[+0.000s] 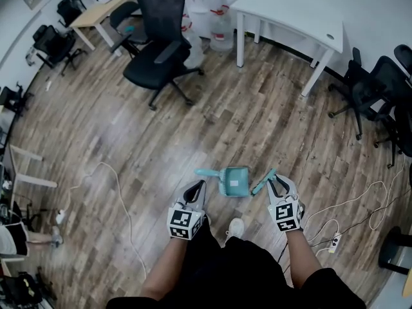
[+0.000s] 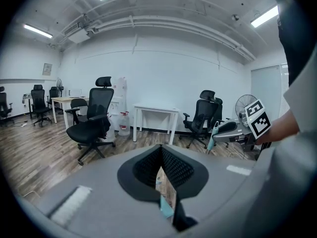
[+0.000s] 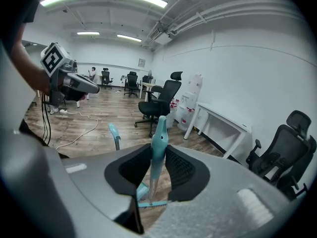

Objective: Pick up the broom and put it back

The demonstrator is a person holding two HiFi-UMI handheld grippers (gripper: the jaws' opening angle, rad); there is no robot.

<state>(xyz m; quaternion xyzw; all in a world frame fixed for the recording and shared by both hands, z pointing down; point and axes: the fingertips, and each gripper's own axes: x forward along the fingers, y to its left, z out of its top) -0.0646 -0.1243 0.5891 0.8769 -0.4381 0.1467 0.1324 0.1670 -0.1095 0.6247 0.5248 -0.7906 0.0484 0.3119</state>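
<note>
A teal dustpan (image 1: 233, 180) lies on the wood floor just ahead of my feet, its handle pointing left. The teal broom (image 1: 262, 182) stands to the right of it, and my right gripper (image 1: 277, 187) is shut on its handle. In the right gripper view the broom handle (image 3: 158, 133) rises between the pads, with the broom head (image 3: 151, 204) low by the dustpan's upright handle (image 3: 114, 133). My left gripper (image 1: 196, 188) hangs to the left of the dustpan, shut and holding nothing. Through its narrow jaw gap a bit of the dustpan (image 2: 166, 207) shows.
A black office chair (image 1: 158, 47) stands far ahead on the left, a white table (image 1: 290, 11) at the back right with water jugs (image 1: 221, 28) beside it. More chairs (image 1: 373, 89) line the right side. Cables (image 1: 122, 198) and a power strip (image 1: 335, 242) lie on the floor.
</note>
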